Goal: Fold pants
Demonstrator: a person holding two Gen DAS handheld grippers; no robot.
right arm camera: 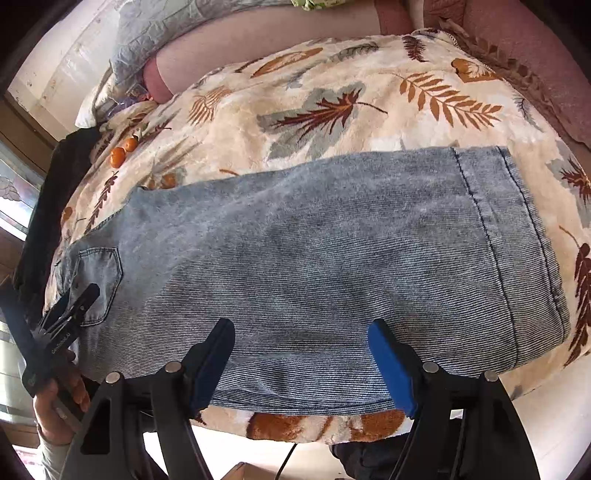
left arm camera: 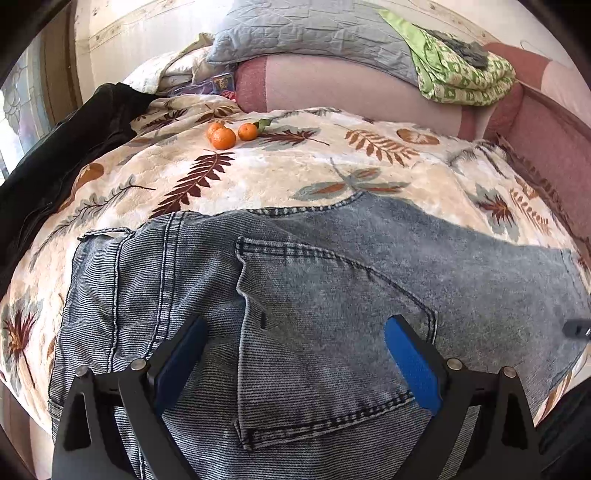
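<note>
Light blue denim pants [left arm camera: 314, 280] lie flat on a leaf-patterned blanket [left arm camera: 295, 166], folded in half lengthwise. In the left wrist view my left gripper [left arm camera: 295, 339] is open above the waist end, over the back pocket [left arm camera: 325, 332]. In the right wrist view the pants [right arm camera: 314, 258] stretch from the pocket at the left to the hem [right arm camera: 517, 240] at the right. My right gripper [right arm camera: 301, 347] is open above the near edge of the leg, holding nothing. The left gripper [right arm camera: 79, 299] shows at the far left over the pocket.
Three mandarins [left arm camera: 229, 134] sit on the blanket's far side. A black garment [left arm camera: 66, 155] lies at the left. A grey pillow [left arm camera: 314, 33] and a folded green cloth [left arm camera: 461, 70] rest on the pink backrest [left arm camera: 351, 81]. The blanket's front edge [right arm camera: 314, 428] hangs over the floor.
</note>
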